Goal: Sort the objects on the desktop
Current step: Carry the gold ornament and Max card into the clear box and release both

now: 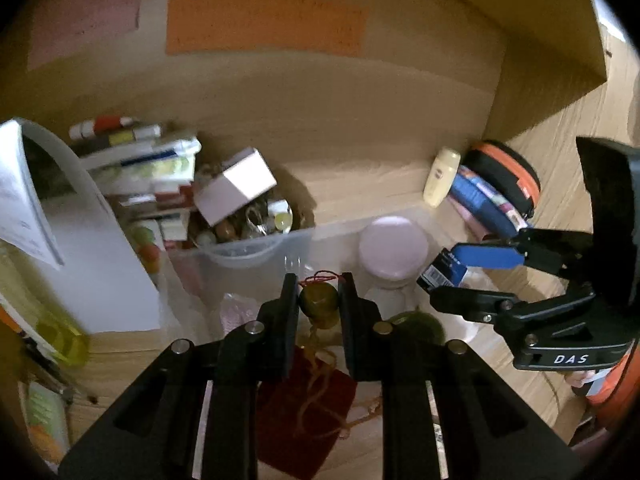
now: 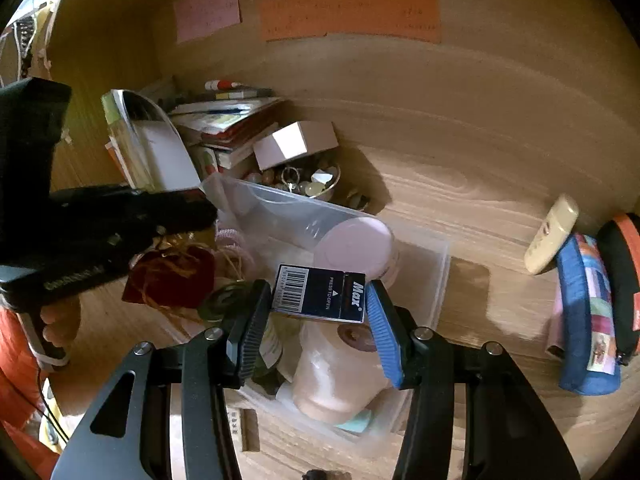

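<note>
In the left wrist view my left gripper (image 1: 319, 286) is shut on a small olive-green ornament (image 1: 319, 300) with a red string. A dark red pouch (image 1: 308, 412) with gold cords hangs under it, above a clear plastic bin (image 1: 256, 248). My right gripper (image 2: 318, 286) is shut on a small dark blue "Max" box (image 2: 320, 294) with a barcode, also held over the clear bin (image 2: 280, 196). In the left wrist view that box (image 1: 442, 274) shows between the right gripper's fingers (image 1: 484, 256). A pink-lidded jar (image 2: 356, 246) stands in the bin.
Behind the bin are a bowl of beads (image 2: 308, 184) with a white box (image 2: 296, 144) on it, and a stack of books (image 2: 224, 120). A pale yellow bottle (image 2: 552, 236), a blue pencil case (image 2: 588, 320) and an orange-black case (image 2: 624, 280) lie at the right. Coloured notes hang on the back wall.
</note>
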{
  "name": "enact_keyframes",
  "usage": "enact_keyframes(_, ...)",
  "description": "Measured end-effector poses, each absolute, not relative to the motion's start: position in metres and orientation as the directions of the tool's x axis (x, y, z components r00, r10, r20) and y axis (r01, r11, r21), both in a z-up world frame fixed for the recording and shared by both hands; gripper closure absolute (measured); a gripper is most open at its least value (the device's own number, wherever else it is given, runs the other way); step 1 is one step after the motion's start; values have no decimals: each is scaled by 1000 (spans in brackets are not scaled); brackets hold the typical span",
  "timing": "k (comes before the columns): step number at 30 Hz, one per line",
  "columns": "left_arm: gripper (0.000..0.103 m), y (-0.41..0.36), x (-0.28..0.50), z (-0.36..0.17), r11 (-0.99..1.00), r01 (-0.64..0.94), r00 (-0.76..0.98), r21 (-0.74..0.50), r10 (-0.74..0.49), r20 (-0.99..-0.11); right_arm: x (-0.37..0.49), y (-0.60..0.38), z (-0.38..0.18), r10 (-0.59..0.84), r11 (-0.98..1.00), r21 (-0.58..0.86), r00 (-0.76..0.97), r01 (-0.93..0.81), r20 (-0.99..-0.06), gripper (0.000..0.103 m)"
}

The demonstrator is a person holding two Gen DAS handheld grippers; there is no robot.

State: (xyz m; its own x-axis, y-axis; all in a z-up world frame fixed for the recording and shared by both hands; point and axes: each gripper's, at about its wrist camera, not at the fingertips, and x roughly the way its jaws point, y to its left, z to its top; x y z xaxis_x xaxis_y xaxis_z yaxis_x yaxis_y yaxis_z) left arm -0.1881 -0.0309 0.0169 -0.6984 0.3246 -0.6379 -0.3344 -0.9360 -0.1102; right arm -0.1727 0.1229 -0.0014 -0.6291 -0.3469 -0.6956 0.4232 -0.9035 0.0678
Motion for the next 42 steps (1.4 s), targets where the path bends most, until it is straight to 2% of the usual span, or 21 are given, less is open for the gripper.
enact_keyframes(10,82,-21,-185,6,-929,-359,-697,-89,330,-637,-182,115,-11,-321,-904,33,-626,426,-710,57)
enact_keyframes(15,68,-24,-180,13,-931,-353,-719,-88,331,-611,-180,110,-10,-295,-907,0,-636,421,-713,57)
enact_keyframes(17,56,-24,-177,18,-935,-344,-737,-83,323,-594,-177,110,-8,-294,-908,0,-636,419,-713,56)
enact_keyframes(18,53,-23,-175,21,-938,-339,-747,-77,318,-583,-176,110,-8,-294,-908,0,-636,419,-713,54)
enact_keyframes(22,50,-20,-166,30,-939,-340,-768,-52,309,-561,-171,110,-5,-293,-911,2,-642,413,-708,51)
enact_keyframes(25,47,-18,-157,35,-944,-330,-788,-31,293,-542,-165,113,-2,-294,-915,7,-654,403,-697,42)
enact_keyframes(27,46,-16,-151,37,-948,-318,-802,-6,273,-531,-160,117,2,-304,-915,17,-660,403,-687,31)
enact_keyframes(33,38,-13,-136,37,-958,-288,-818,16,237,-525,-137,131,15,-305,-917,7,-693,398,-653,21)
enact_keyframes(42,13,-2,-107,34,-972,-231,-837,55,169,-520,-104,154,13,-293,-925,3,-706,381,-644,20)
